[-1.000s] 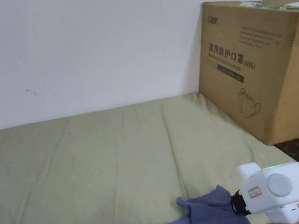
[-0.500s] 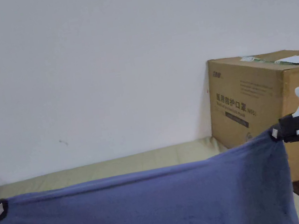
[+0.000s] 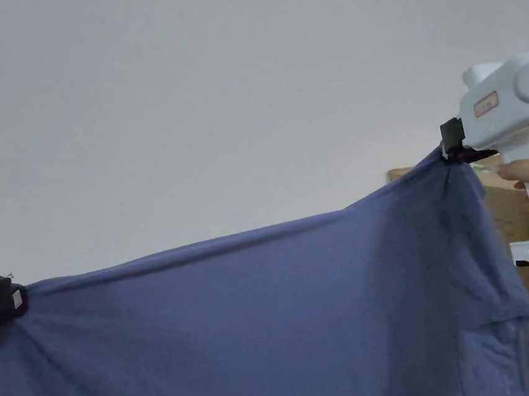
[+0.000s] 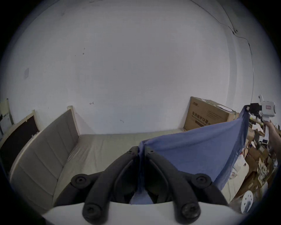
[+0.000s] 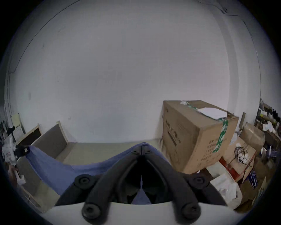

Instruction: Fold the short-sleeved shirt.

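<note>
A blue short-sleeved shirt (image 3: 247, 336) hangs in the air, stretched wide between both grippers, with a sleeve drooping at its right side. My left gripper (image 3: 3, 298) is shut on the shirt's top left corner; in the left gripper view the cloth (image 4: 197, 149) is pinched between its black jaws (image 4: 141, 150). My right gripper (image 3: 453, 148) is shut on the top right corner, held higher than the left. In the right gripper view the shirt (image 5: 60, 167) runs from its closed jaws (image 5: 142, 146) away to the left gripper (image 5: 22, 150).
A bed with a pale green sheet (image 4: 106, 144) lies below the shirt, against a white wall. A large cardboard box (image 5: 194, 137) stands at the bed's right end. A padded headboard (image 4: 48, 144) is at the left. Boxes and clutter (image 5: 250, 152) crowd the floor to the right.
Both grippers have lifted the shirt from the bed up into the air and spread it wide; the right one has risen higher than the left. The head camera tilted upward.
</note>
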Action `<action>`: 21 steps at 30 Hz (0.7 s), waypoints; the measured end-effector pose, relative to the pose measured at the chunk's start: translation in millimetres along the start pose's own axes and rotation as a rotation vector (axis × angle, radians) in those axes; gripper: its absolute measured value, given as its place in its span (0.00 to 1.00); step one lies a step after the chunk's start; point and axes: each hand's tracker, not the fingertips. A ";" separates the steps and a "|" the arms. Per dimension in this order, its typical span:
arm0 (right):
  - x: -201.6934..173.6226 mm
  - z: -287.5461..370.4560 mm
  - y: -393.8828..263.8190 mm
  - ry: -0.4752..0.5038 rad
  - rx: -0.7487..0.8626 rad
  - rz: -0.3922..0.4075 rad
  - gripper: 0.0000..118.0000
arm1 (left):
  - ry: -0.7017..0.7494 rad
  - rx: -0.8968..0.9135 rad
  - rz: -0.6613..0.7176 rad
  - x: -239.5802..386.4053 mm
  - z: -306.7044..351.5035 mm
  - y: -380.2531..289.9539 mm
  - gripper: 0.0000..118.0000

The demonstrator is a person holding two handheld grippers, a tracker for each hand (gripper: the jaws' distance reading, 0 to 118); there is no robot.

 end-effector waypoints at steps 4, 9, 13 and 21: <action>-13.2 -33.0 39.4 -0.031 0.054 0.015 0.00 | 0.003 0.041 0.030 -1.5 -38.2 13.0 0.06; -24.1 -62.6 71.2 -0.099 0.170 0.069 0.00 | 0.001 0.142 0.071 -5.0 -84.5 31.9 0.06; -35.5 -79.8 80.7 -0.137 0.219 0.106 0.00 | 0.014 0.194 0.074 -1.6 -117.6 41.0 0.06; -25.6 -137.8 -26.5 -0.136 0.120 0.068 0.00 | 0.020 0.104 0.102 2.3 -179.9 -28.2 0.06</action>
